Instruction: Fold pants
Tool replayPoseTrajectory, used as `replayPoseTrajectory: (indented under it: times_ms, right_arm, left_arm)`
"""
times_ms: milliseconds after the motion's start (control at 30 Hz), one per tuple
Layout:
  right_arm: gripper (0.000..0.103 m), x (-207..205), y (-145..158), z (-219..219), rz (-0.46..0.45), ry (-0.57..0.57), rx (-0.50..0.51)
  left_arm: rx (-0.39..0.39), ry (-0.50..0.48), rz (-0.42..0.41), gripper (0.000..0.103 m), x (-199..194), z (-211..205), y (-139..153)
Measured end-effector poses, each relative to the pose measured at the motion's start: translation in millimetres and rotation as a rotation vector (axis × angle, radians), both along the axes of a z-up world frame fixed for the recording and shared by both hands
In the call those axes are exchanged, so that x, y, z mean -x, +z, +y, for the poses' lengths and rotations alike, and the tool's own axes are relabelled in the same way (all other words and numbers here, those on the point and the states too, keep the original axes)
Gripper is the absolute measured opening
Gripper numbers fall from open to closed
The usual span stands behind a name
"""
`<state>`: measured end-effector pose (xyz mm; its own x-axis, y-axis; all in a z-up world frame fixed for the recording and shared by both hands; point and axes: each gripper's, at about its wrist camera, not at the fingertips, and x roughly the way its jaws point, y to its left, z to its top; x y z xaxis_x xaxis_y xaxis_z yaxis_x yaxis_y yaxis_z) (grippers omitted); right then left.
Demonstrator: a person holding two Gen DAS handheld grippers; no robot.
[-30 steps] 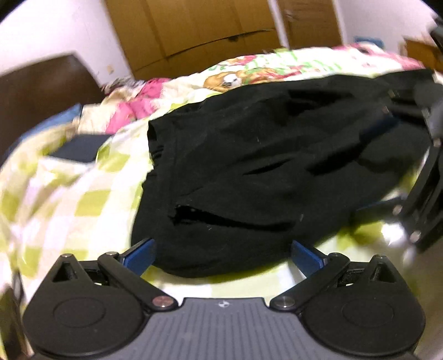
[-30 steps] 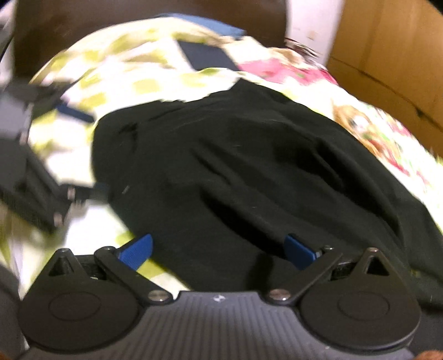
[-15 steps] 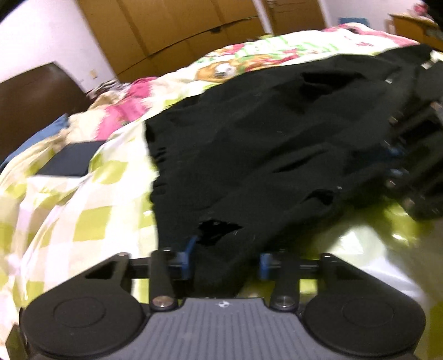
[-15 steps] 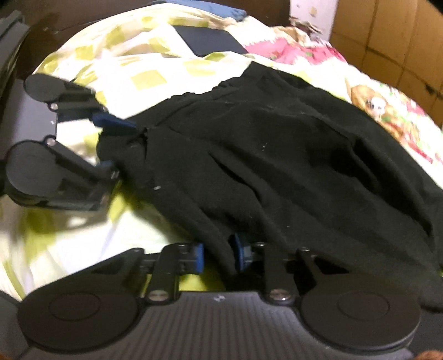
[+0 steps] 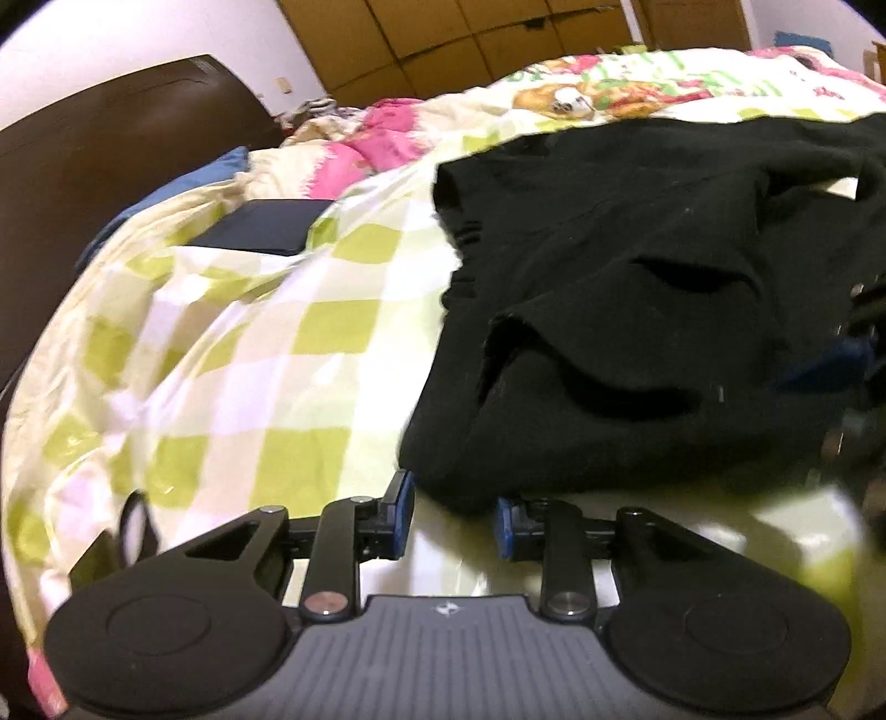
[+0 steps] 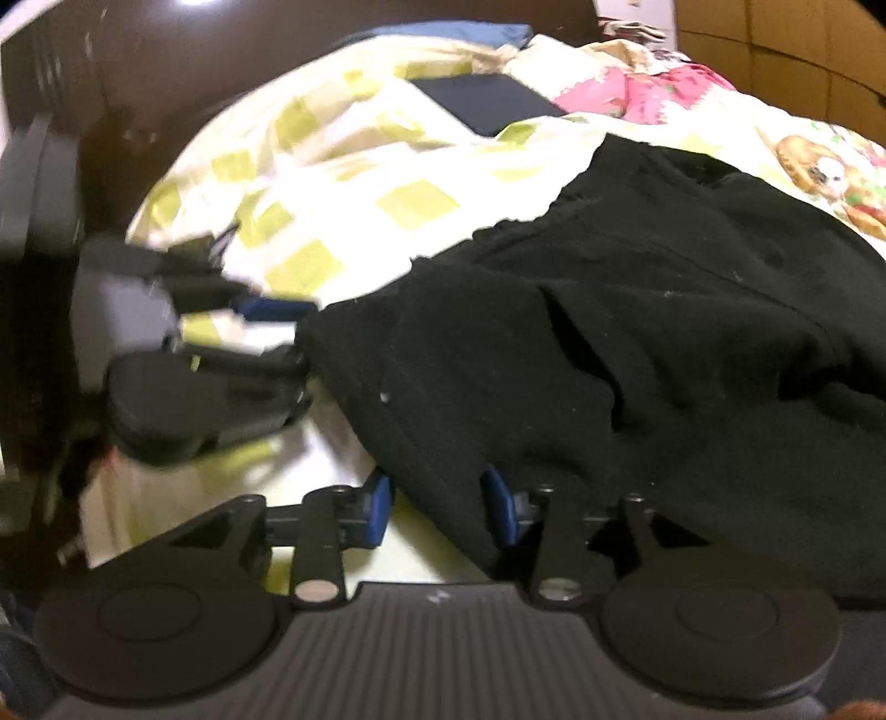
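Black pants lie rumpled on a bed with a green-checked sheet. My left gripper has its blue pads on a bunched edge of the cloth at its near left corner, and its jaws are closing. In the right wrist view the pants spread up and to the right. My right gripper holds a fold of their near edge, its jaws opening slightly with cloth still filling the gap. The left gripper shows blurred at the left, on the same edge.
A dark flat rectangular object lies on the sheet beyond the pants. A brown headboard stands at the left, with a blue pillow and a pink floral quilt near it. Wooden wardrobe doors fill the back.
Both grippers went from wide open to closed on the pants' near edge. Both have since moved sideways with the cloth. The right jaws stand a little wider than half a second ago.
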<state>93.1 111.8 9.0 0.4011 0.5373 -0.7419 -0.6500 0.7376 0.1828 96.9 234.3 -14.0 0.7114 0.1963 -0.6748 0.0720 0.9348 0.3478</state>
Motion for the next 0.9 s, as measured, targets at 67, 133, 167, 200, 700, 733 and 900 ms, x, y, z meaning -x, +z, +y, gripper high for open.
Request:
replayPoseTrajectory:
  times_ms: [67,133,167,200,700,733,900]
  right_arm:
    - [0.038,3,14,-27,-0.002,-0.060,-0.058]
    - [0.041,4,24,-65,-0.021,-0.151,-0.077]
    - [0.041,4,27,-90,-0.027,-0.213,-0.079]
    - [0.041,3,29,-114,-0.030,-0.279,-0.075]
    - [0.044,-19,3,-473,-0.032,-1.249,-0.202]
    - [0.044,-22,4,-480,-0.044,-1.266,-0.224]
    - [0.041,-43,-2,-504,-0.091,-1.354,-0.300]
  left_arm:
    - [-0.003,0.033,-0.027,0.046,15,-3,7]
    - [-0.008,0.055,-0.059,0.046,30,-10,14]
    - [-0.009,0.057,-0.077,0.046,35,-14,19]
    - [-0.004,0.051,-0.095,0.046,40,-20,23]
    - [0.251,-0.410,-0.070,0.049,-15,-295,21]
    - [0.252,-0.436,-0.066,0.049,-18,-311,21]
    - [0.218,-0.526,-0.072,0.050,-16,-361,24]
